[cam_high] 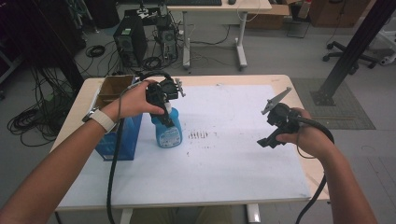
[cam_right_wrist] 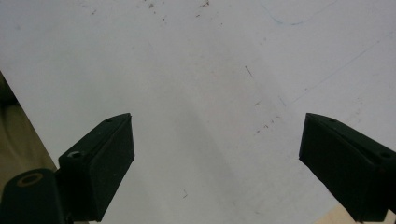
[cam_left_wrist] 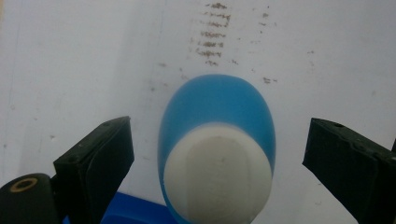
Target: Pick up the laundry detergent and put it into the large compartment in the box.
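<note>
Status: blue bottle (cam_high: 167, 132) w/ white cap stands upright on the white sheet (cam_high: 233, 154) covering the tabletop (cam_high: 299, 88), toward the left edge, just right of the blue box (cam_high: 122, 137) w/ cardboard insert that sits at the left edge. Looks like either pre-grasp or just-placed; can't tell which from this. Nothing is gripped atm, so the pick/move of the bottle, if that's the job, is yet to do. Left hand-held gripper (cam_left_wrist: 217, 158) is directly over the bottle, pointing down: jaws wide open, one each side of the white cap (cam_left_wrist: 218, 175), clear gap both sides, no contact visible in the left gripper view. In the high view the left hand-held gripper (cam_high: 163, 100) sits right on top of the bottle neck. Right hand-held gripper (cam_right_wrist: 215, 163) is well apart, above the right part of the sheet near the right edge, jaws wide open too, holding nothing, only bare sheet under it. Smudge marks (cam_high: 198, 135) on the sheet just right of the bottle.
</note>
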Available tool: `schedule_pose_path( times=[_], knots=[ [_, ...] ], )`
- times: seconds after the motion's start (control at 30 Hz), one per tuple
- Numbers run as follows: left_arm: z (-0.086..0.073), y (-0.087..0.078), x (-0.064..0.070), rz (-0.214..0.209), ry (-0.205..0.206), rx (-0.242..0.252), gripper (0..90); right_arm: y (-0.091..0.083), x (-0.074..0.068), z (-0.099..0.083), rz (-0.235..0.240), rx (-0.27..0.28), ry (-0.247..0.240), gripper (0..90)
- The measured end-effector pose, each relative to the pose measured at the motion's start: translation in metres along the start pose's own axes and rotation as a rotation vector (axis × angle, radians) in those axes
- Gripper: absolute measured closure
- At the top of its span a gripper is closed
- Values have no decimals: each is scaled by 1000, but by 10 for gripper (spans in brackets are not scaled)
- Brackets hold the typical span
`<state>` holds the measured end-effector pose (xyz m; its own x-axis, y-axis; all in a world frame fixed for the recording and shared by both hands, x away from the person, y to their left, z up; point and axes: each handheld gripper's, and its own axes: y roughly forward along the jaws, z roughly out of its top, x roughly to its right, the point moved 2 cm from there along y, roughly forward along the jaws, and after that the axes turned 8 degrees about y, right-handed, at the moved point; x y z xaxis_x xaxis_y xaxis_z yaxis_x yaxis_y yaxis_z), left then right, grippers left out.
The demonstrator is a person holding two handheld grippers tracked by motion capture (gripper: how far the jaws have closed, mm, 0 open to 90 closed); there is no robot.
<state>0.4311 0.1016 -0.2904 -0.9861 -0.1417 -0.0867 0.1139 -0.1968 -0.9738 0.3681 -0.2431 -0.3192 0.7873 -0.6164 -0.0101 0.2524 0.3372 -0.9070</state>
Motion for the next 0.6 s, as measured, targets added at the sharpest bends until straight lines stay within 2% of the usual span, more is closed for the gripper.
schedule_pose_path(
  times=[0.6],
  knots=[
    [0,7,-1,9,1,-17,99,0,-1,1,-1,-1,0,103]
  ],
)
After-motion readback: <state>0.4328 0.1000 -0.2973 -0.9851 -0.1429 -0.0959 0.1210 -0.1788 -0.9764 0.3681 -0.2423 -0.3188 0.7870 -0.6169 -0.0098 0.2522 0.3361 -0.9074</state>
